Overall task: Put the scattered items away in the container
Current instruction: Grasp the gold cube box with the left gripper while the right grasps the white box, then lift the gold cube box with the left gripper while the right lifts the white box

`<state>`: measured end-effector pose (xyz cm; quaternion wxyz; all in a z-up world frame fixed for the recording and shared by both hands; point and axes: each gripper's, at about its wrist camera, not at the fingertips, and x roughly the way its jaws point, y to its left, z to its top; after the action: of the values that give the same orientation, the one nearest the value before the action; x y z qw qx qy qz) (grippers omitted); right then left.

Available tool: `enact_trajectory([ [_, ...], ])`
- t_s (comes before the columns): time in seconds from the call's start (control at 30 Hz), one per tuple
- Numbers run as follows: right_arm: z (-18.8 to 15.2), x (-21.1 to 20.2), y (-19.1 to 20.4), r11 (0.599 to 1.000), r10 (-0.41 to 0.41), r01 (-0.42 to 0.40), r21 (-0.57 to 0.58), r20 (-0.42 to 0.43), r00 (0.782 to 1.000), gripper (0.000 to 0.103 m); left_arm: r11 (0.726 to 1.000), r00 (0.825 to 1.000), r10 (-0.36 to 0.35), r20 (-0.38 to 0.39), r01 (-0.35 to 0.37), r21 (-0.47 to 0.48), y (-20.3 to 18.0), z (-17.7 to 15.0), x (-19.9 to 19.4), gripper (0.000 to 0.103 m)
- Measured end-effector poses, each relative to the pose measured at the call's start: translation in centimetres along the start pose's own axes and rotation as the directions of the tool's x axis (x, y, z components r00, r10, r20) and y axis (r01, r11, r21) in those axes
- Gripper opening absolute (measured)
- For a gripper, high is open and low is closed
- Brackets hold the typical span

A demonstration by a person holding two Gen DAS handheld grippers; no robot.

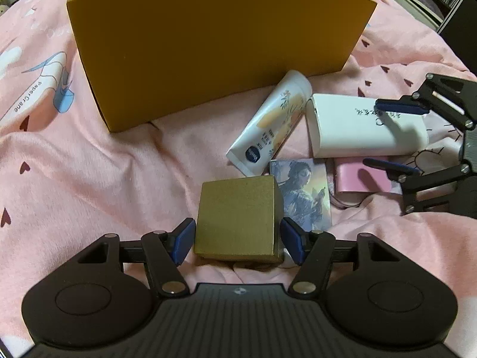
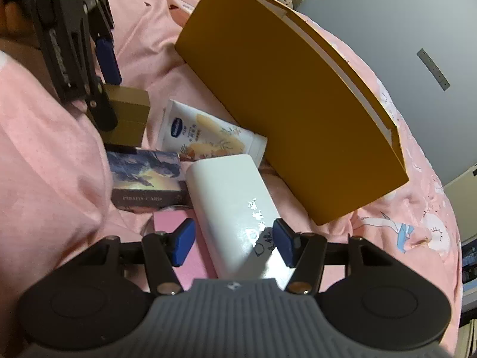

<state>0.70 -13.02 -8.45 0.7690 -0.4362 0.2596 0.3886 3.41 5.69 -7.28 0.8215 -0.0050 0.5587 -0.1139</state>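
Nearest to me, my left gripper point(image 1: 237, 240) is straddling the gold box point(image 1: 238, 219), its blue pads point(image 1: 182, 240) sitting just beside the two side faces; I cannot tell whether they are pressing yet, so I am not calling it a grip. My right gripper point(image 2: 234, 243) is reaching over the white case point(image 2: 235, 205), one pad at its right edge and the other standing clear of its left side above the pink item point(image 2: 170, 223), so those jaws are open around it. Just past the gold box, the photo card box point(image 1: 302, 192) is lying flat on the pink blanket point(image 1: 89, 179), with the pink item to its right, under the white case. Beyond them, the white cream tube point(image 1: 272, 123) is leaning with its cap end against the orange container point(image 1: 214, 50). That container is standing upright farthest back on the blanket, its open top facing up, and I cannot see inside it.
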Motion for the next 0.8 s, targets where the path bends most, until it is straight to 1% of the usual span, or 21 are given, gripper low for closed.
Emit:
enact_trajectory([
  [0.17,0.2,0.9,0.6,0.998,-0.03,0.029,-0.049,-0.021,0.999,0.065,1.0,1.0,-0.008,0.024,0.009,-0.005,-0.2,0.1,-0.5,0.073],
  [0.27,0.5,1.6,0.9,0.996,-0.053,0.051,-0.073,-0.027,0.998,0.065,1.0,0.999,-0.012,0.035,0.012,-0.008,-0.3,0.1,-0.8,0.072],
  [0.37,0.9,2.2,1.2,0.994,-0.059,0.056,-0.093,-0.03,0.998,0.066,1.0,0.999,-0.013,0.046,0.013,-0.009,-0.5,0.2,-1.1,0.072],
  [0.47,1.1,2.5,1.1,0.995,-0.057,0.055,-0.088,-0.026,0.998,0.066,1.0,0.998,-0.015,0.056,0.015,-0.011,-0.6,0.2,-1.2,0.072],
  [0.57,1.1,2.1,0.6,0.997,-0.048,0.047,-0.062,-0.021,0.999,0.064,1.0,0.998,-0.019,0.066,0.02,-0.012,-0.6,0.0,-1.5,0.072],
  [0.6,1.2,1.9,0.4,0.998,-0.042,0.041,-0.052,-0.019,0.999,0.062,1.0,0.997,-0.022,0.069,0.023,-0.014,-0.6,0.0,-1.5,0.07],
  [0.63,1.2,1.7,0.2,0.999,-0.035,0.034,-0.041,-0.018,0.999,0.061,0.999,0.997,-0.027,0.073,0.029,-0.017,-0.5,-0.1,-1.4,0.049],
  [0.67,1.3,1.5,0.0,0.999,-0.027,0.026,-0.029,-0.016,1.0,0.059,0.999,0.996,-0.033,0.078,0.035,-0.022,-0.4,-0.1,-1.4,0.046],
  [0.8,1.1,0.7,-0.7,1.0,-0.015,0.015,0.02,-0.01,1.0,0.054,0.997,0.995,-0.046,0.091,0.051,-0.051,0.1,0.0,-1.6,0.046],
])
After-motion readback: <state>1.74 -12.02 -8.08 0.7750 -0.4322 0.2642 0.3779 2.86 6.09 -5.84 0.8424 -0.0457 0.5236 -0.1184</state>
